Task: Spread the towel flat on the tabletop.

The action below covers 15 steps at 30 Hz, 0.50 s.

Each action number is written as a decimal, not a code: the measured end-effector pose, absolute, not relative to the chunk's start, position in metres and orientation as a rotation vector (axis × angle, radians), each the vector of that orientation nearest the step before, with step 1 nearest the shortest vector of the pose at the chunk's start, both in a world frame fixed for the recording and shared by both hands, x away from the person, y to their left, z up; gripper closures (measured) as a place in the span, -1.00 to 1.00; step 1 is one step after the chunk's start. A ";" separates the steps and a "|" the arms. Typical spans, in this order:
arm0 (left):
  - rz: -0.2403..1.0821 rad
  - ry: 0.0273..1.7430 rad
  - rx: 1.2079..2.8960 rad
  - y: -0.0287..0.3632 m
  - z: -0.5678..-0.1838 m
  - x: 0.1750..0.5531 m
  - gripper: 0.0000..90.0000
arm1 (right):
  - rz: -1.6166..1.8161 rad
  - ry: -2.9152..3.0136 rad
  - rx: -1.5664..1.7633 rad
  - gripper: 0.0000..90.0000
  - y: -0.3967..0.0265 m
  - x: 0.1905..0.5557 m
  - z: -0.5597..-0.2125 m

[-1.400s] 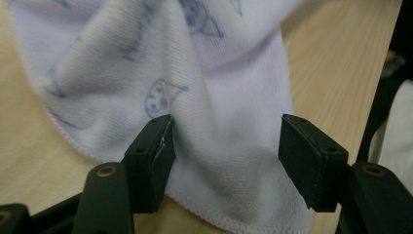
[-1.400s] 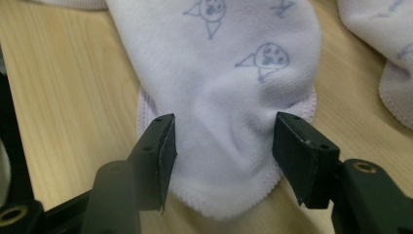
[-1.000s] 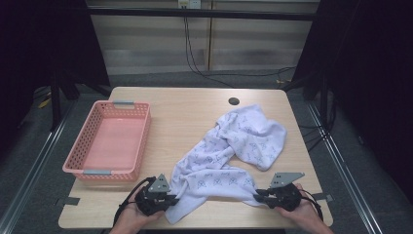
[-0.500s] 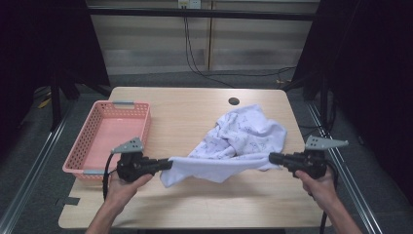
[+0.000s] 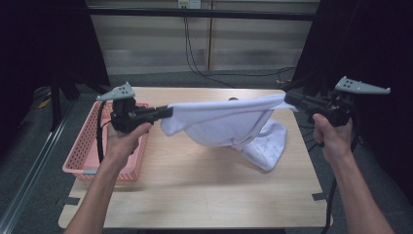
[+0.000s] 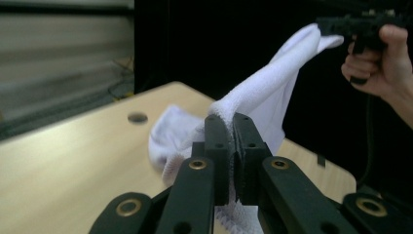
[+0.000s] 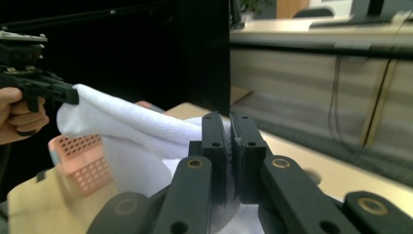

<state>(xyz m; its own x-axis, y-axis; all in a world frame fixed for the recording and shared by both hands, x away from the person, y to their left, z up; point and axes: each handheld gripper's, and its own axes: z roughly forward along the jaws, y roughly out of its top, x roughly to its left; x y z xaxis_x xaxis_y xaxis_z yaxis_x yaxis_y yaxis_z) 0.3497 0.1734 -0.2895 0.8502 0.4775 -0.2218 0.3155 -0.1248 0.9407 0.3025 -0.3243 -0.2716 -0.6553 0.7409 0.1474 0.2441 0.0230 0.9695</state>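
Observation:
A white towel (image 5: 219, 122) hangs stretched between both grippers above the wooden table (image 5: 195, 195), its lower end still resting on the table at the right. My left gripper (image 5: 168, 112) is shut on the towel's left corner, held up over the basket's edge. My right gripper (image 5: 288, 99) is shut on the opposite corner, up at the table's right side. In the left gripper view the jaws (image 6: 233, 129) pinch a fold of the towel (image 6: 272, 87). In the right gripper view the jaws (image 7: 229, 127) clamp the towel (image 7: 126, 131) that runs off to the other gripper.
A pink perforated basket (image 5: 92, 146) stands at the table's left side, under my left hand. A small round hole (image 6: 137, 117) sits in the tabletop near the far edge. Dark curtains flank the table on both sides.
Both grippers rose from the table's near edge and spread apart, lifting the towel off the table until it hangs stretched between them.

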 end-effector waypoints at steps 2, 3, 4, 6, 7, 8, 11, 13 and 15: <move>0.181 0.599 1.723 0.171 -0.273 0.353 0.93 | 1.679 1.871 0.994 0.90 -0.326 0.305 -0.257; 0.175 0.593 1.709 0.170 -0.266 0.356 0.93 | 1.691 1.852 0.996 0.90 -0.327 0.306 -0.250; 0.186 0.587 1.699 0.168 -0.259 0.357 0.93 | 1.699 1.835 0.994 0.90 -0.329 0.307 -0.243; 0.193 0.572 1.678 0.165 -0.244 0.358 0.93 | 1.720 1.790 0.985 0.90 -0.332 0.308 -0.228; 0.202 0.556 1.661 0.164 -0.237 0.357 0.93 | 1.723 1.772 0.979 0.90 -0.333 0.307 -0.220; 0.191 0.537 1.640 0.164 -0.231 0.355 0.93 | 1.729 1.753 0.965 0.90 -0.335 0.305 -0.212; 0.201 0.502 1.674 0.161 -0.227 0.342 0.93 | 1.751 1.724 0.932 0.91 -0.339 0.293 -0.200; 0.188 0.514 1.736 0.162 -0.241 0.332 0.92 | 1.744 1.745 0.923 0.91 -0.339 0.284 -0.207; 0.152 0.528 1.764 0.165 -0.263 0.324 0.92 | 1.728 1.790 0.932 0.91 -0.336 0.275 -0.225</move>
<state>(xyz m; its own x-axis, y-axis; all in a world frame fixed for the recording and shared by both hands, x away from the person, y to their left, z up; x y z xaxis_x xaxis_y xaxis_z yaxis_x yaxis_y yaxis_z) 0.3237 0.1648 -0.2628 0.8873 0.4265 -0.1754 0.2686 -0.1688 0.9483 0.2751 -0.3356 -0.2253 -0.6526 0.7487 0.1163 0.1425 -0.0295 0.9894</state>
